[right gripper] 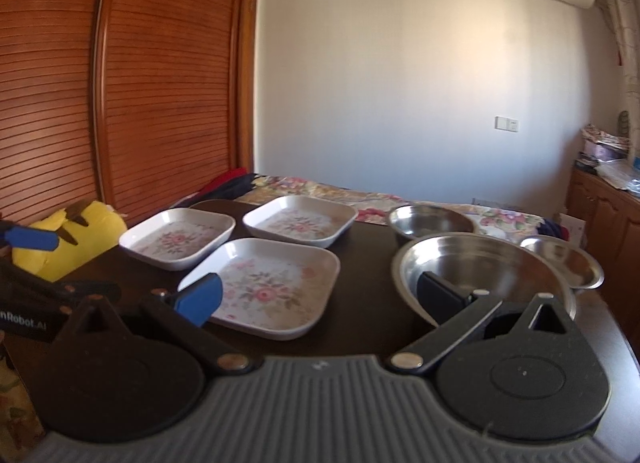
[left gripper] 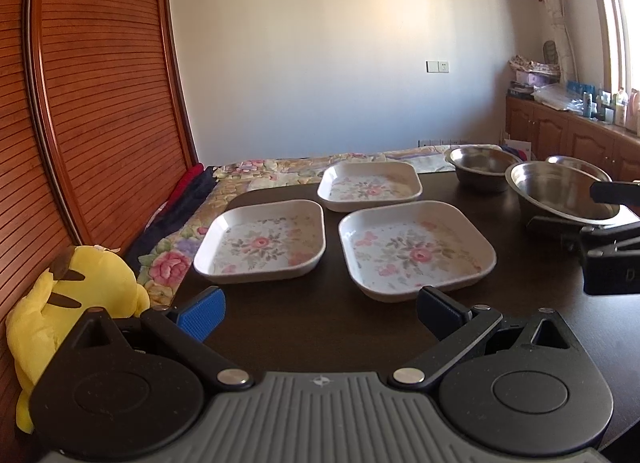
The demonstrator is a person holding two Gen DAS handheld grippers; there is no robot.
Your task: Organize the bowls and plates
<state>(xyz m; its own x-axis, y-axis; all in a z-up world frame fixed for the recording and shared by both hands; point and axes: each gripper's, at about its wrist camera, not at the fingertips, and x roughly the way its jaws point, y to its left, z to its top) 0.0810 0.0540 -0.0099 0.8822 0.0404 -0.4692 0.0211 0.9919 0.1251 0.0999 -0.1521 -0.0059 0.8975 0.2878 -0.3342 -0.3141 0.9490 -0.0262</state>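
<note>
We see a dark table (left gripper: 320, 327) filling the lower half of both views, with a slatted wooden wardrobe (left gripper: 100, 83) along the left edge. Three white floral plates sit on the table at centre frame: a near-right plate (left gripper: 416, 249), a left plate (left gripper: 262, 241) just beside it, and a far plate (left gripper: 370, 185) behind them, none stacked. To the right stand three steel bowls: a big bowl (right gripper: 480, 275) nearest, a far bowl (right gripper: 430, 221) behind it, and a small bowl (right gripper: 562, 261) at the right edge. A yellow plush (left gripper: 68, 303) lies at lower left against the wardrobe. Our left gripper (left gripper: 320, 311) hangs above the table's near edge, fingers spread wide, holding nothing. Our right gripper (right gripper: 320, 299) is also spread wide and empty; its right finger (right gripper: 440, 297) overlaps the big bowl's near rim in the picture, but we cannot tell whether it touches.
</note>
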